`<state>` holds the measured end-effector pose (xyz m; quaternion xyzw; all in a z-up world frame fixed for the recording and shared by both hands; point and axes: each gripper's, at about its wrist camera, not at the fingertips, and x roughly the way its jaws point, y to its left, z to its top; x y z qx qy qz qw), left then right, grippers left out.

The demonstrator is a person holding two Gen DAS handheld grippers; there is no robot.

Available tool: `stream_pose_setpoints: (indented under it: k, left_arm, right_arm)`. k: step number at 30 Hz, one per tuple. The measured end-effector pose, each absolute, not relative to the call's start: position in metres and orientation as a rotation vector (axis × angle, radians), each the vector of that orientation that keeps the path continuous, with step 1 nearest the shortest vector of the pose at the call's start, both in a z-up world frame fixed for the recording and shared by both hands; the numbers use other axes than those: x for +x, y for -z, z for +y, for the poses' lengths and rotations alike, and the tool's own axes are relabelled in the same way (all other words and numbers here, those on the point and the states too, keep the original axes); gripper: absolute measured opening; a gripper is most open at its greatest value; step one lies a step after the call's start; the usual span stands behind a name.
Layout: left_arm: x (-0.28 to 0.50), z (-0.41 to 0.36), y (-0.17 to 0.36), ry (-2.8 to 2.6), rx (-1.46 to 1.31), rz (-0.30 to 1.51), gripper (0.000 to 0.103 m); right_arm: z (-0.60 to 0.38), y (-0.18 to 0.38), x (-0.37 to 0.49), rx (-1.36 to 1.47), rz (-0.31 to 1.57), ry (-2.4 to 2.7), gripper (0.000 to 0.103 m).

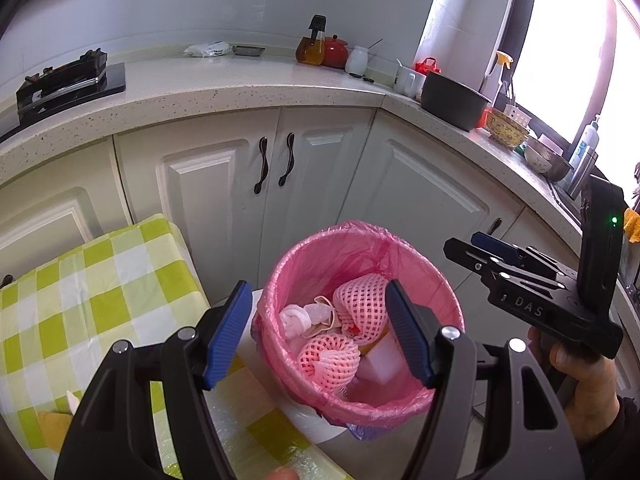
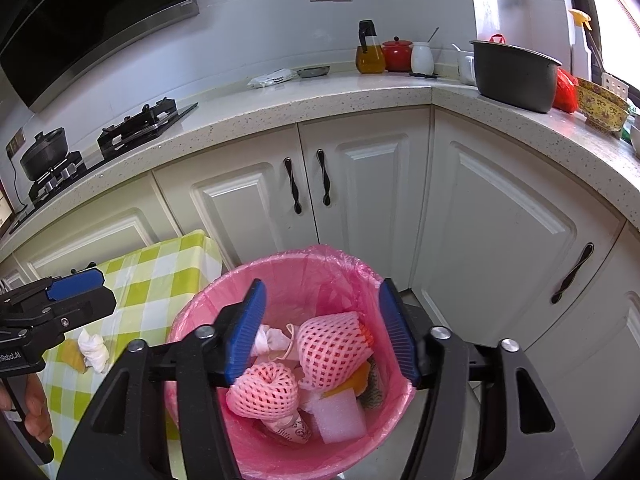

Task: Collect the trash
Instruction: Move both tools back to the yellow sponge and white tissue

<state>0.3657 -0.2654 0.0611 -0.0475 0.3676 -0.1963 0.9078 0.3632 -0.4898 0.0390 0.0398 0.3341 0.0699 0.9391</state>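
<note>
Trash bin (image 2: 192, 312) sits lined in pink, both grippers (image 1: 318, 332) (image 2: 322, 330) gaping wide and empty above it. Crumpled tissue (image 2: 94, 350) on the checked tablecloth (image 2: 160, 280) lies near the edge; a careless grab might knock it off

A round trash bin (image 2: 280, 452), lined with a thin pink bag (image 1: 320, 248) folded over its rim, stands on the floor just beside the table (image 1: 120, 280). Inside lie two pink foam fruit nets (image 2: 332, 348), a white foam block (image 2: 340, 416), a crumpled white tissue (image 1: 294, 318) and other scraps (hard to identify). Another crumpled tissue (image 2: 94, 350) rests on the table's green-checked cloth.
</note>
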Motion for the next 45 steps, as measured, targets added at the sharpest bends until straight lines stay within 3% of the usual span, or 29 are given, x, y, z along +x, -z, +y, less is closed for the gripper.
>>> stream_pose_setpoints:
  k: [5,16,34,45]
  left_arm:
    - [0.357,-0.248,-0.057,0.386,-0.116,0.757,0.067]
    - [0.326,-0.187,-0.047,0.305,-0.165,0.746,0.067]
    - [0.267,-0.04,-0.019,0.09,-0.22,0.755,0.071]
    - [0.248,-0.003,0.028,0.037,-0.222,0.819,0.075]
  right_arm:
    - [-0.481,-0.039,0.358,0.073,0.681,-0.154,0.06]
    - [-0.448,-0.034,0.341,0.061,0.683,-0.2,0.074]
    - [-0.354,-0.027,0.309,0.017,0.687,-0.325,0.081]
    - [-0.298,-0.002,0.287,0.045,0.719,-0.432,0.084]
